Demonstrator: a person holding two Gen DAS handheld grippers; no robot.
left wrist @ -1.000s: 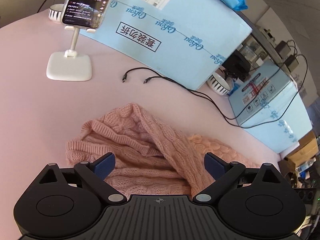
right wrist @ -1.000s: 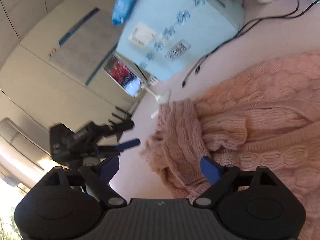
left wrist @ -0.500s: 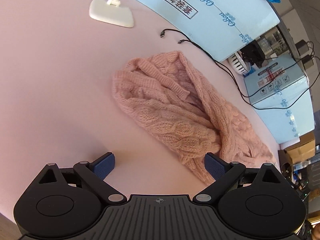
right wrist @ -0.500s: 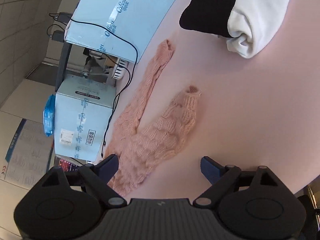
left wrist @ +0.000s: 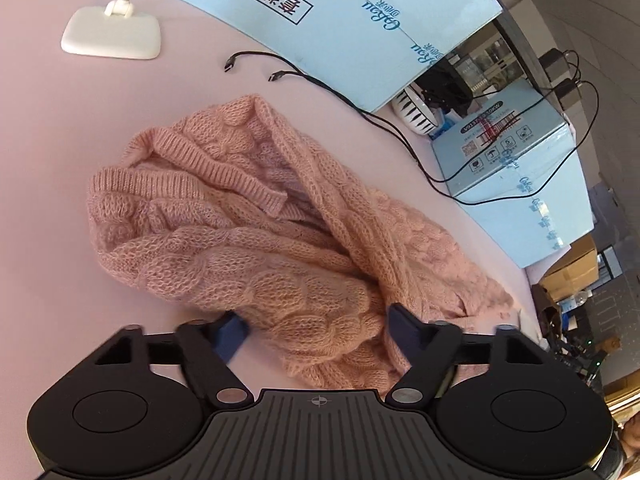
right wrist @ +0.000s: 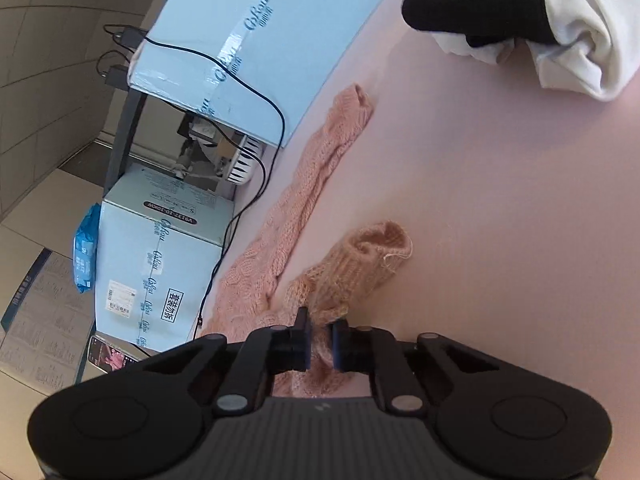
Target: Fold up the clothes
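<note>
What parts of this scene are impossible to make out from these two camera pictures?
- Left wrist view: the near edge of the pink sweater is hidden under the left gripper.
- Right wrist view: the knit pinched in the right gripper disappears behind its body.
- Right wrist view: the black and white garment is cut off by the top edge.
- Right wrist view: the phone screen is too small to read.

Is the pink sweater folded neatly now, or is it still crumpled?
Crumpled. The pink sweater lies bunched in loose overlapping layers, and in the right wrist view its two sleeves trail out separately across the table.
</note>
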